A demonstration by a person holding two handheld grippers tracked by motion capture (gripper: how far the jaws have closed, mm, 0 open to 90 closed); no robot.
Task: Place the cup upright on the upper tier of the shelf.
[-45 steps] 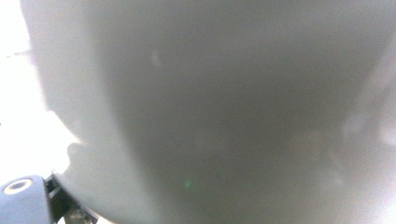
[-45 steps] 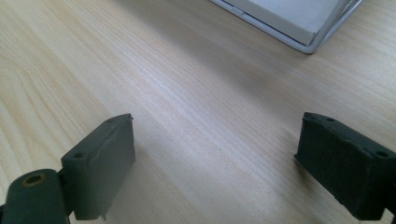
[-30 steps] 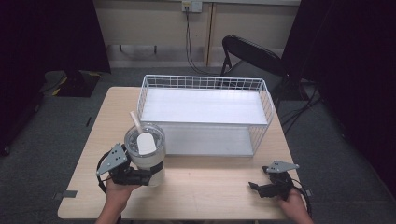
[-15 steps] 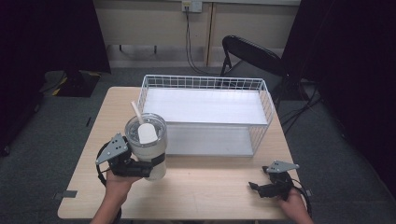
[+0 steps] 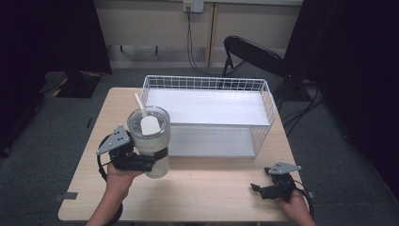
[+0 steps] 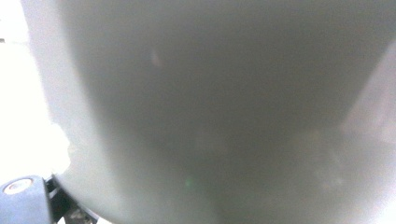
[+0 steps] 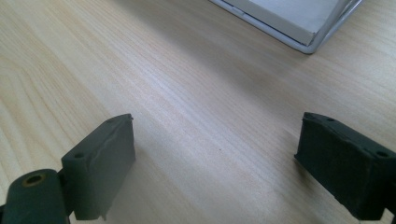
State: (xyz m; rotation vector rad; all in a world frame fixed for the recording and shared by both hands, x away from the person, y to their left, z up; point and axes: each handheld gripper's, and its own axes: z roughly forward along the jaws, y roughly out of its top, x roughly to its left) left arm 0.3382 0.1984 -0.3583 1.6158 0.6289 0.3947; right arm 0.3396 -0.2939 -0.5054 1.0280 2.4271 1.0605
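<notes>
Tumbler [image 5: 149, 141], clear, with lid and straw [image 5: 139, 104]: in the high view it is clamped by the left gripper [image 5: 141, 162], raised off the tabletop [image 5: 211, 188], just beside the front left corner of the white wire basket [image 5: 266, 101]. Right gripper [image 5: 256, 188] rests low near the tabletop's front right edge, well apart from both. Folding chair [image 5: 254, 52] stands beyond the table.

Left gripper view: blurred grey wall of the tumbler [image 6: 210, 102] pressed close between the jaws; grip is tight on it.

Right gripper view: right gripper [image 7: 212, 154] with jaws spread wide, holding nothing, over bare tabletop [image 7: 163, 84]; basket corner [image 7: 308, 42] ahead.

Risk, judged: the grip sits low on a tall, top-heavy tumbler, so it may tip or slip; its base may also catch the basket's rim if carried across too low.

Change from the earlier frame: tumbler and left gripper sit higher and nearer the basket; right gripper is unmoved.
</notes>
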